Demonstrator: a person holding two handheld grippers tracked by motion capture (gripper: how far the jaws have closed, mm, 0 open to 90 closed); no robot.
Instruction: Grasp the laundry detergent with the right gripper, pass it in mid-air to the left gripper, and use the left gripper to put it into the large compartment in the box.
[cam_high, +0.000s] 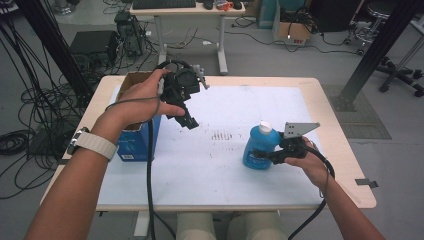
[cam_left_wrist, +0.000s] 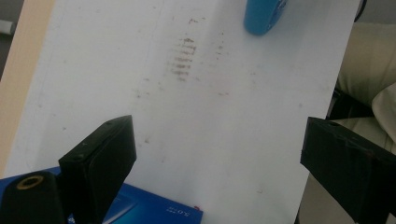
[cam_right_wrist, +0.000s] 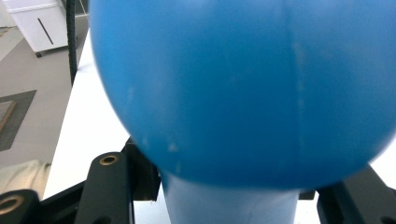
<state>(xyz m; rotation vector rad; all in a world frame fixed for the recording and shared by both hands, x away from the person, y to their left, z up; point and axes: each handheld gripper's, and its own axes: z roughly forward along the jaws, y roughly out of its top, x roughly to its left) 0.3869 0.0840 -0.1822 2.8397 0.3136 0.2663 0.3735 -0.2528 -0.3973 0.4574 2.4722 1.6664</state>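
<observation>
Blue plastic bottle (cam_high: 258, 148) with a white cap stands upright on the white tabletop (cam_high: 225, 165), where we clamp it in our right gripper (cam_high: 265, 155) at the front right, while our left gripper (cam_high: 187, 119) hovers with jaws spread wide, empty, beside a blue cardboard box (cam_high: 136, 145).

Left gripper (cam_high: 189, 121) fingers apart, right gripper (cam_high: 261, 155) clamped.

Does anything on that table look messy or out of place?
Only the white mat: a patch of dark smudges stains its middle. The blue bottle stands upright in the right gripper, nothing spilled.
</observation>
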